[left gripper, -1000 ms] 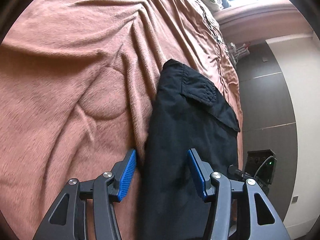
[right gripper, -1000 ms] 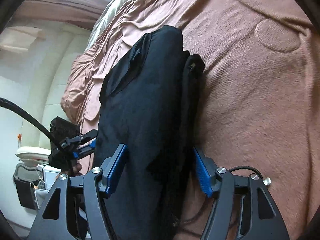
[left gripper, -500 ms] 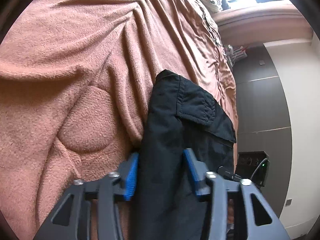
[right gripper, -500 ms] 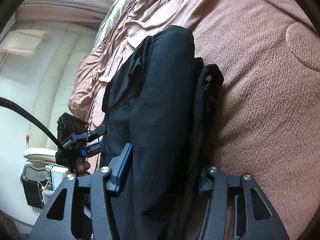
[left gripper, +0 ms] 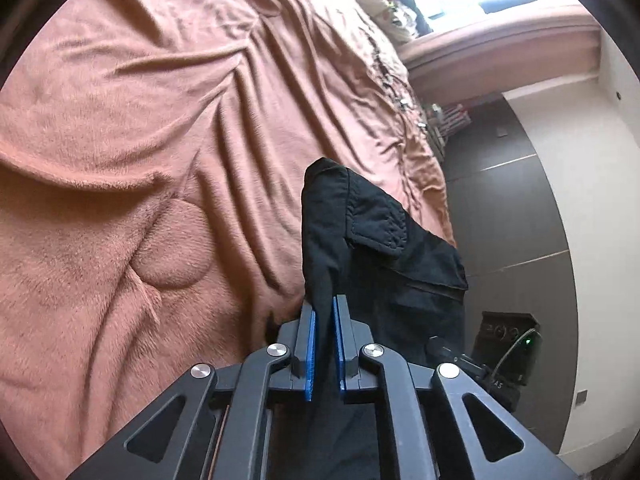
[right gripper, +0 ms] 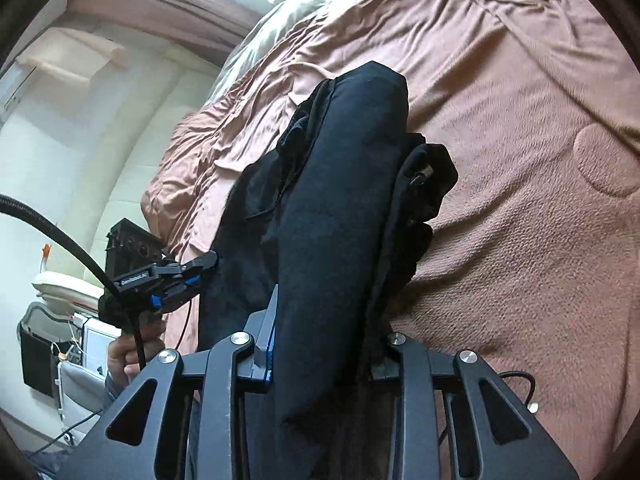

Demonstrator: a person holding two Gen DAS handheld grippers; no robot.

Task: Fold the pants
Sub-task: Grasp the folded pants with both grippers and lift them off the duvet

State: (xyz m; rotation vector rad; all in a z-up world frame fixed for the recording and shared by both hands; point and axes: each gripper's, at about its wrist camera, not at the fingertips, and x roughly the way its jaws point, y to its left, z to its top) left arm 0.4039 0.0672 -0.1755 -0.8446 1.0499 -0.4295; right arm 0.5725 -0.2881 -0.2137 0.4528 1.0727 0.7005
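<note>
Pants, black and already doubled, lie on the pink bed with their long axis running up-frame, straight away from both grippers. Left gripper has just closed, nearly shut, onto a thin near edge; right gripper, also just closing, clamps the thicker bundle, so the near end is ready to carry toward the far end.

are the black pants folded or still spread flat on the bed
Folded: the black pants form a narrow layered bundle on the brown blanket, pinched by the left gripper and right gripper.

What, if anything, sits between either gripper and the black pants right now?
Nothing visible. The left gripper has just been closing and now pinches a thin edge of the black pants. The right gripper, also closing, clamps a thick bundle of them on the pink blanket.
</note>
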